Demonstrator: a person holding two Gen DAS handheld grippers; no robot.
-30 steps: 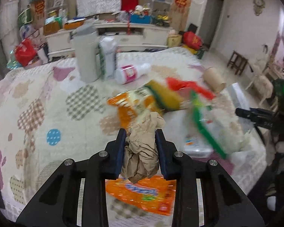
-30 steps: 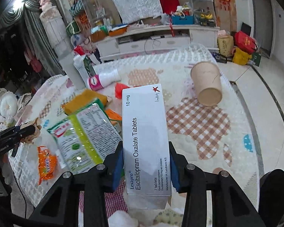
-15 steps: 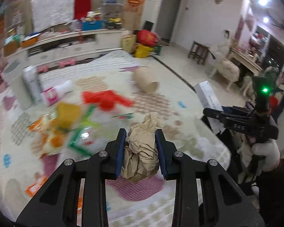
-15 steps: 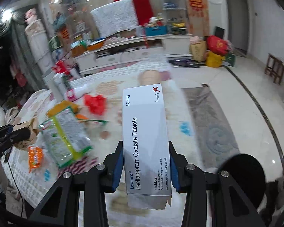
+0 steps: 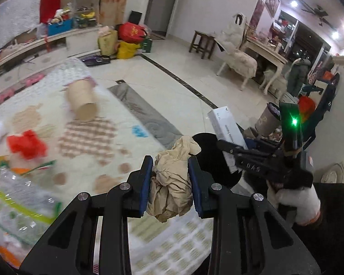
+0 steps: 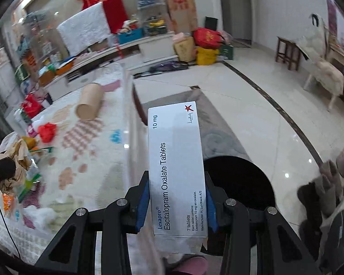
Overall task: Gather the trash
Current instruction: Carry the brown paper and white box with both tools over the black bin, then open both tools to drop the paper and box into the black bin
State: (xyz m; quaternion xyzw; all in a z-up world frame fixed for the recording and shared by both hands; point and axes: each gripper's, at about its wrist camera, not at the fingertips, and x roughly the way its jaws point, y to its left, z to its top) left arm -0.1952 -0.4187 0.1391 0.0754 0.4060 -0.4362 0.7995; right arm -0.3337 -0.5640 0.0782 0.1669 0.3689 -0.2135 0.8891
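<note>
Room: living room with pale tiled floor, a grey rug and a quilted patchwork mat (image 5: 84, 137) strewn with litter; a long low cabinet stands at 11 o'clock.
Left claw (image 5: 169, 183): clamped on a crumpled brown paper wad (image 5: 172, 183).
Right claw (image 6: 176, 201): clamped on a white tablet box (image 6: 175, 160), held upright between the pads.
Bin: black round bin (image 6: 238, 181) on the floor, just past the box at 2 o'clock in the right view; in the left view it sits just behind the wad.
Change: a second ago both views looked across the litter on the mat; both now face the floor and the bin, so I judge both loads are being carried over for dropping.
Left behind: paper cup (image 5: 81, 100) on its side, red scrap (image 5: 26, 144), clear printed packets (image 5: 18, 194) at 9 o'clock.
Hard to tell: bin's inside is plain black; mat litter is motion-blurred; packet labels unreadable; box bottom edge looks torn.
</note>
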